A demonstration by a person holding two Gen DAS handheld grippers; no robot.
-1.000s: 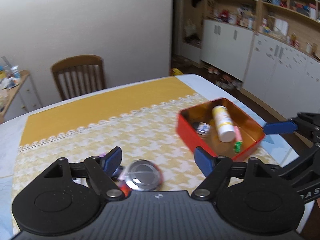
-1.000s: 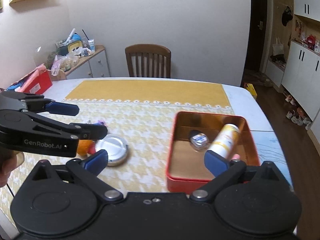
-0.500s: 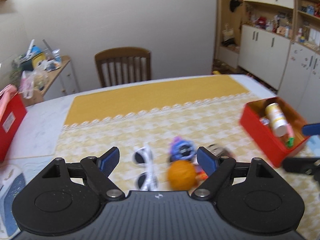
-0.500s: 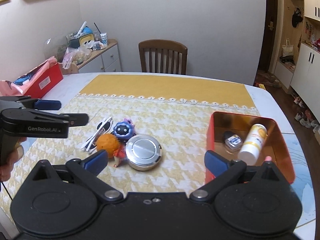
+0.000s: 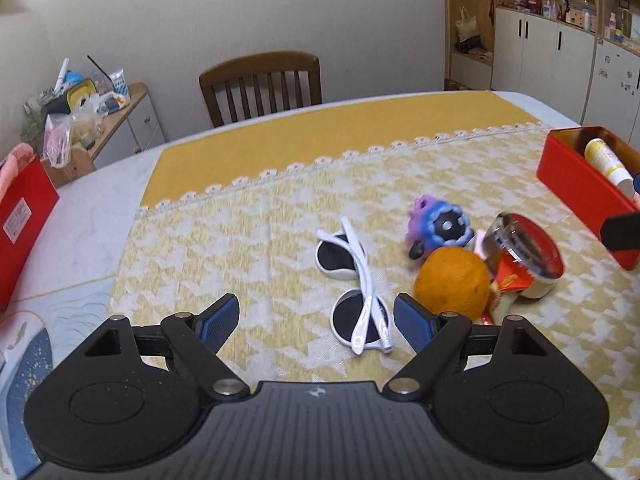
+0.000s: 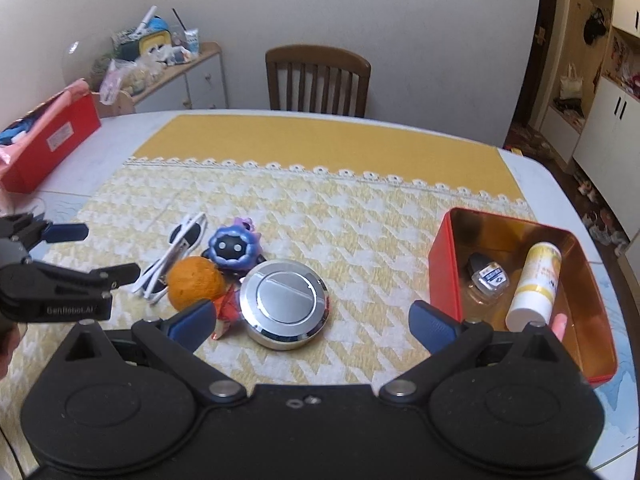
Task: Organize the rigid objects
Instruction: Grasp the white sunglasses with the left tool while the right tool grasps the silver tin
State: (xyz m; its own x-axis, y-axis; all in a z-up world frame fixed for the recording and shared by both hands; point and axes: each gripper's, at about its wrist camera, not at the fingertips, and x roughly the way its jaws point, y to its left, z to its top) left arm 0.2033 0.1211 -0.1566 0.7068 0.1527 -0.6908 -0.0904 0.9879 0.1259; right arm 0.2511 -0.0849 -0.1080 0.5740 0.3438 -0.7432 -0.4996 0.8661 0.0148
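White sunglasses [image 5: 357,295] lie folded on the yellow cloth, just ahead of my open left gripper [image 5: 316,320], nearer its right finger. Beside them sit an orange [image 5: 452,283], a purple-blue toy figure [image 5: 440,227] and a round silver tin [image 5: 524,254]. In the right wrist view my right gripper [image 6: 310,322] stands open above the silver tin [image 6: 285,303], with the orange [image 6: 195,282], the toy [image 6: 235,248] and the sunglasses [image 6: 176,254] to its left. The left gripper [image 6: 96,252] hangs empty at the left edge. A red tin box [image 6: 442,268] at right holds a white-yellow bottle [image 6: 534,285] and a small dark item.
A wooden chair [image 6: 318,80] stands at the table's far side. A red box [image 6: 48,140] sits on the table's far left, with a cluttered side cabinet [image 6: 172,68] behind it. White cupboards [image 5: 560,52] line the right wall. A red wrapper [image 6: 226,308] lies against the tin.
The left gripper has swung left, from the red box and tin over to the sunglasses, and sunk lower. The right gripper has shifted left, off the red box to above the silver tin.
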